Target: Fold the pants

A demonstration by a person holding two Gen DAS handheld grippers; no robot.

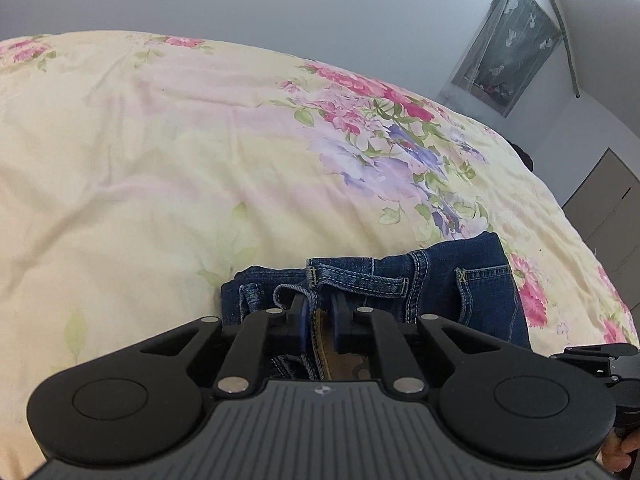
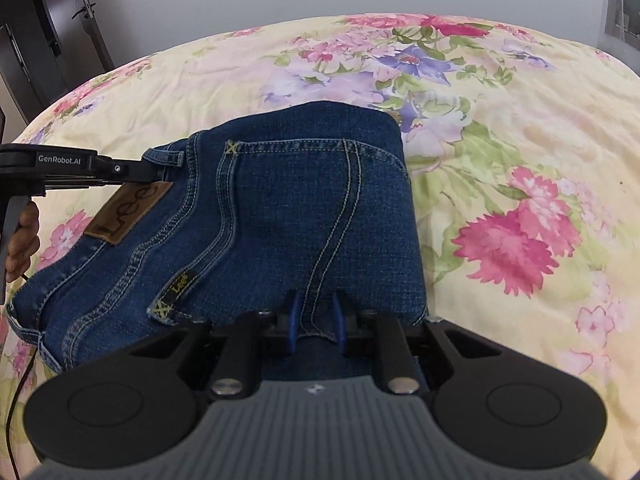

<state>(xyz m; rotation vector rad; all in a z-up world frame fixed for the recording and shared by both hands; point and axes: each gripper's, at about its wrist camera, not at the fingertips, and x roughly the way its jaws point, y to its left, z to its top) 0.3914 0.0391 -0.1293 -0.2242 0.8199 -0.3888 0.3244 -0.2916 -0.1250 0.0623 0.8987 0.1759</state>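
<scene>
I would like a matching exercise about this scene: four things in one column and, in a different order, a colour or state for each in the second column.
Things:
1. jeans
2. bedspread
3. leather patch
4. right gripper

Descriptions:
A. pale yellow with pink and purple flowers
B. shut on the denim
C. brown, with lettering, at the waistband
D. dark blue, folded, lying on the bed

Pairs: 1-D, 2-A, 3-C, 4-B

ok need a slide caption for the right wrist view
Right tongs shut on folded blue jeans on a floral bedspread, left tongs pinching the waistband by the leather patch.
</scene>
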